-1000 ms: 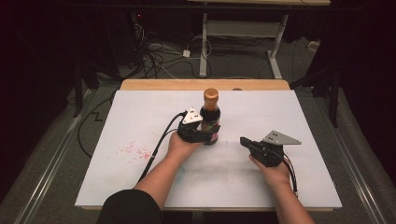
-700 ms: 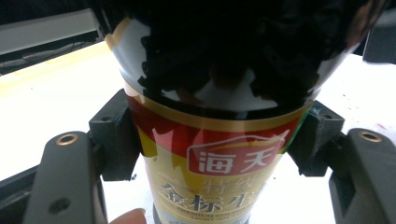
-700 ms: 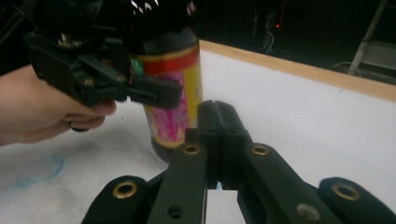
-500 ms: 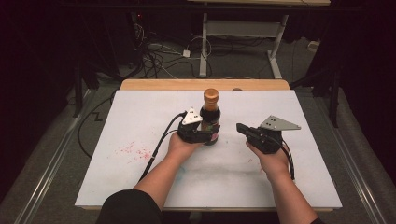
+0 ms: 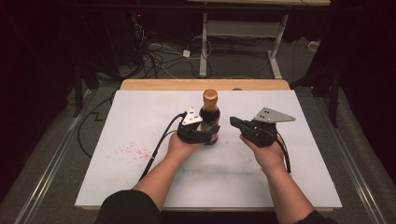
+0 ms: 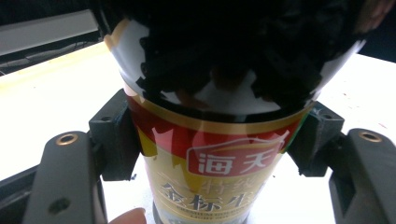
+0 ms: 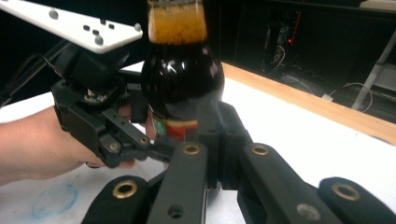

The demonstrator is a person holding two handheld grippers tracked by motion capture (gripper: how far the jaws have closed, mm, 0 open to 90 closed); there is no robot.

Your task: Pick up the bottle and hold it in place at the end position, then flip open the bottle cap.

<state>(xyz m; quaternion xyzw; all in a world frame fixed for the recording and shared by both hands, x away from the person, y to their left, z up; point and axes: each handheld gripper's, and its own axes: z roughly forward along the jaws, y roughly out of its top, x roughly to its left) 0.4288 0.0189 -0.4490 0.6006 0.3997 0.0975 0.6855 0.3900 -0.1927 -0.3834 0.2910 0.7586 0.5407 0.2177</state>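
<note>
Surface: white tabletop (image 5: pixel 140 121) with a wooden far edge, bearing faint red specks at the left and a blue smudge near the person's side.
Bottle: dark soy sauce bottle (image 5: pixel 210 116) with a gold cap (image 5: pixel 210 96) and a red and gold label is standing upright near the table's middle.
Left gripper: left gripper (image 6: pixel 210 154) is clamping the bottle at its label, one black pad on each side of the body; the hand is holding steady.
Right gripper: right gripper (image 5: pixel 233 122) is hovering just beside the bottle on the right, tip aimed at it, jaws pressed together and carrying nothing.
Right gripper view: closed jaws are pointing at the bottle's shoulder (image 7: pixel 182 79), below the cap.
Step in hand: one gripper is bracing the bottle while the other is approaching; most likely the start of uncapping.
Next move: right jaws would need to part, rise to cap height and close around it, while the left grip resists any twist.
Room: dark floor behind the table, with tangled cables (image 5: pixel 154 51) and the white legs of a second desk (image 5: pixel 243 37).
</note>
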